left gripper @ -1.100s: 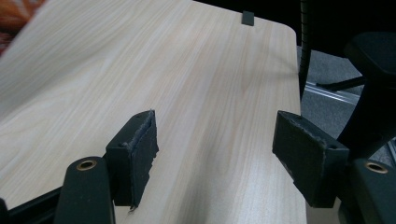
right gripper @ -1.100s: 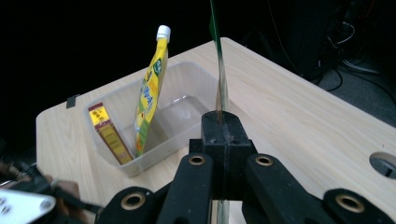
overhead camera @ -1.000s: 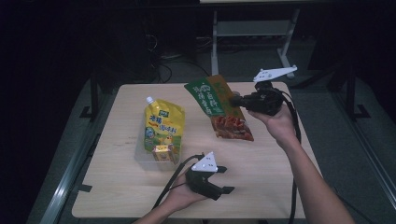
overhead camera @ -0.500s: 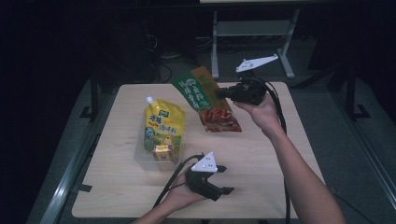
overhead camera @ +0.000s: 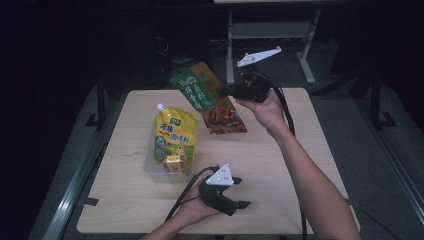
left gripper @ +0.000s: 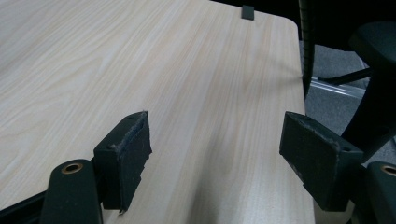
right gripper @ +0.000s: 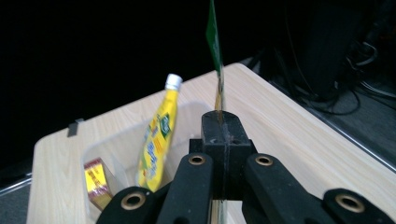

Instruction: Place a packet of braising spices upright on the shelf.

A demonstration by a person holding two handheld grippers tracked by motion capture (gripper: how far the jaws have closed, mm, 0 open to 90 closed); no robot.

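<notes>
The green snack packet (overhead camera: 210, 100), clenched in the right claw (overhead camera: 225, 91), has been lifted off the desk (overhead camera: 280, 150) toward the clear bin (overhead camera: 152, 167), probably for packing. The left claw (overhead camera: 239, 204) is held released, empty.

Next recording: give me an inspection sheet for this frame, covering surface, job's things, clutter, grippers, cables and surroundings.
Surface: light wooden table, bare at the near right.
Job's things: green and red snack packet held lifted over the table; clear bin holding a yellow spouted pouch and a small yellow-red box.
Clutter: nothing seen.
Grippers: right gripper shut on the packet's edge; left gripper open, low over the table.
Cables: black cables trail from both grippers.
Surroundings: dark floor, metal stand behind the table.
</notes>
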